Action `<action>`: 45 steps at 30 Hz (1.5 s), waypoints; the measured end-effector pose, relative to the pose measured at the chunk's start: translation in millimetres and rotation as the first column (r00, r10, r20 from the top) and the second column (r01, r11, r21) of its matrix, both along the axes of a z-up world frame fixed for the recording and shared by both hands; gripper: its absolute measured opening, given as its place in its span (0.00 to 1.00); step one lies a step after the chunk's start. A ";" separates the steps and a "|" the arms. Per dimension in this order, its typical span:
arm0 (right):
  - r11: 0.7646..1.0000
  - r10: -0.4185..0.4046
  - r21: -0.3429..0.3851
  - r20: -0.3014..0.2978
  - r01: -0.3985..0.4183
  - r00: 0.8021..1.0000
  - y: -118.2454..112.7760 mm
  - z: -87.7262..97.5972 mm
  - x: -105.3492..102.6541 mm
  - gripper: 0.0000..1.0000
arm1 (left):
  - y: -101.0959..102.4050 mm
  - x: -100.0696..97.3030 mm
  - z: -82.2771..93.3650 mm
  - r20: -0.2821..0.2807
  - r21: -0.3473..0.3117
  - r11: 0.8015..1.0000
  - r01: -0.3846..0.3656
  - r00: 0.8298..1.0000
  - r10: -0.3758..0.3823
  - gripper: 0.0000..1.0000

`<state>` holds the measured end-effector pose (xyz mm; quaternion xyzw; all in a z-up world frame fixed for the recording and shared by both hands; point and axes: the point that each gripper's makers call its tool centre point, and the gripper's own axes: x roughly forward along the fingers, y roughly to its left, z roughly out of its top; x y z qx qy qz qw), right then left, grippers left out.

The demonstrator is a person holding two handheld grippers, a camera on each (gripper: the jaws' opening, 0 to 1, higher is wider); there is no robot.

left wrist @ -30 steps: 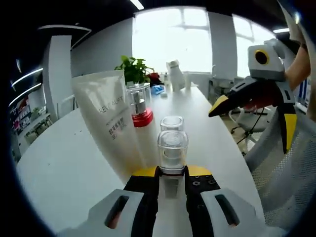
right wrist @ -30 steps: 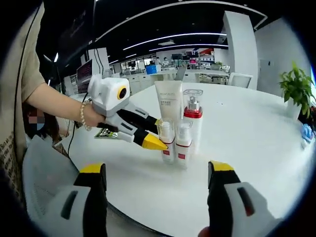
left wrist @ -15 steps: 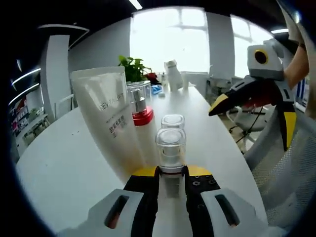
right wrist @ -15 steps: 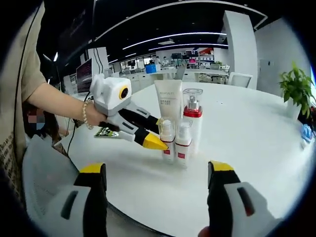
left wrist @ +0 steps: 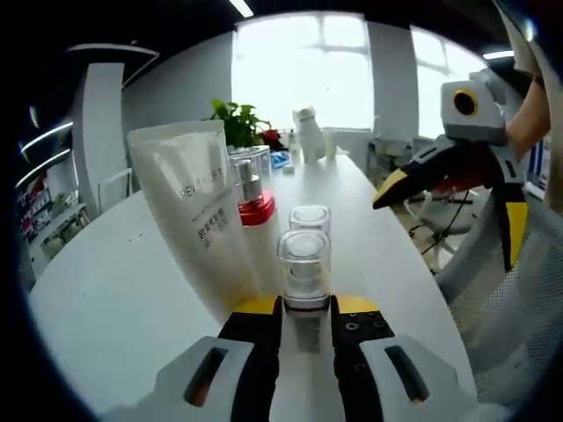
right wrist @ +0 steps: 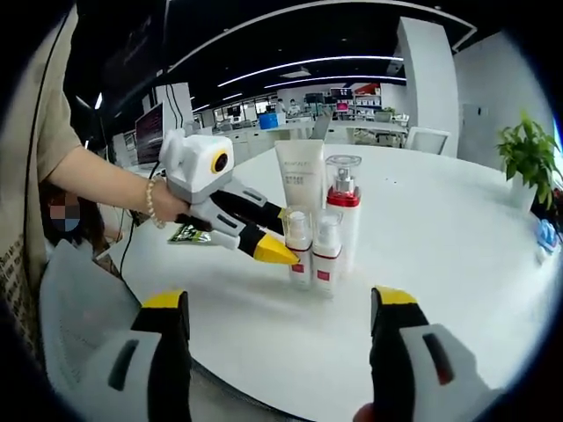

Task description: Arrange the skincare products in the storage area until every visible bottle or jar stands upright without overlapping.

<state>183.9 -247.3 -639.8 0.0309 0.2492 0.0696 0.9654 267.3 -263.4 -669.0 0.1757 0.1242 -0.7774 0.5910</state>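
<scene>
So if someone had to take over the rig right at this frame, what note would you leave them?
Left gripper: shut on the near small bottle, which stands upright on the white table.
Right gripper: open, holding nothing, off the table edge and pointed at the group.
Things: the second small bottle, the red-collared pump bottle and the white tube stand upright in a tight cluster.
Done: all four look upright.
Left: release the near small bottle and check it stands on its own; whether neighbours touch cannot be told.
</scene>
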 end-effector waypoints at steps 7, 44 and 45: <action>1.000 0.010 -0.006 -0.006 -0.010 1.000 1.5 -0.9 -0.2 0.85 | 6.0 0.5 2.9 0.009 0.013 1.000 -0.011 1.000 0.011 0.23; 0.992 0.126 -0.008 0.066 -0.126 0.990 37.3 29.8 12.3 0.87 | 144.6 0.4 40.6 -0.069 0.108 0.895 -0.433 0.894 0.442 0.78; 0.991 0.131 -0.007 0.066 -0.131 0.989 39.4 30.0 12.8 0.87 | 150.3 -0.5 41.3 -0.078 0.113 0.888 -0.445 0.887 0.454 0.79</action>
